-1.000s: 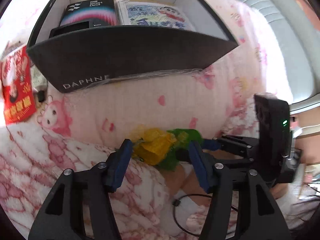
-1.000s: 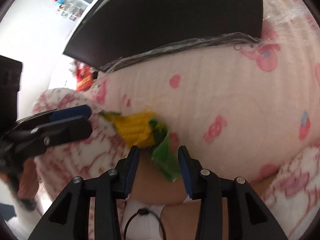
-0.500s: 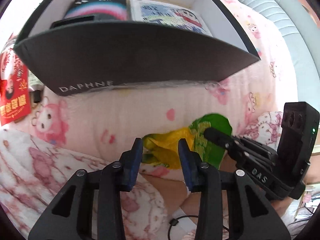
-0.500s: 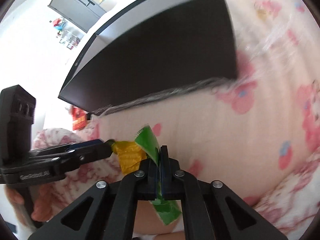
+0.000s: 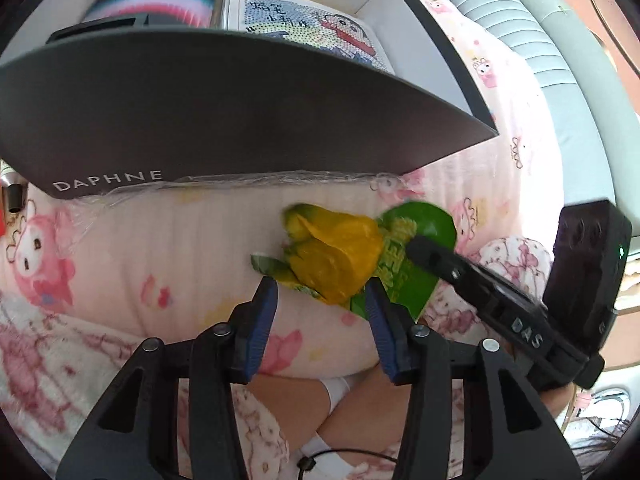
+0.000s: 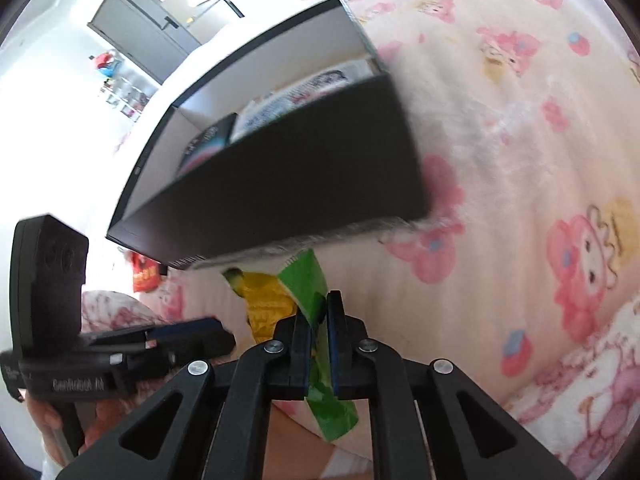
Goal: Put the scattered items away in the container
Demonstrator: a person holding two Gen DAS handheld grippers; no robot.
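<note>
A crumpled yellow and green snack packet [image 5: 336, 256] hangs just above the pink blanket, in front of the black DAPHNE box [image 5: 240, 120]. My right gripper [image 6: 320, 308] is shut on the packet's green end [image 6: 308, 276] and comes in from the right in the left wrist view [image 5: 416, 244]. My left gripper [image 5: 320, 286] sits just below the packet; its jaws are opening, and the yellow part lies at their tips without being pressed. The box [image 6: 280, 184] holds a Smart Devil carton [image 5: 160, 0] and a cartoon picture pack [image 5: 304, 24].
A pink cartoon-print blanket [image 5: 132, 248] covers the bed around the box. The person's bare legs [image 5: 296, 396] lie under both grippers. A red packet [image 6: 144, 276] lies left of the box. A grey padded headboard [image 5: 520, 20] runs behind it.
My right gripper has shut on the packet's green end and lifted it toward the box. My left gripper has drawn nearer; its jaws narrowed, then widened a little.
</note>
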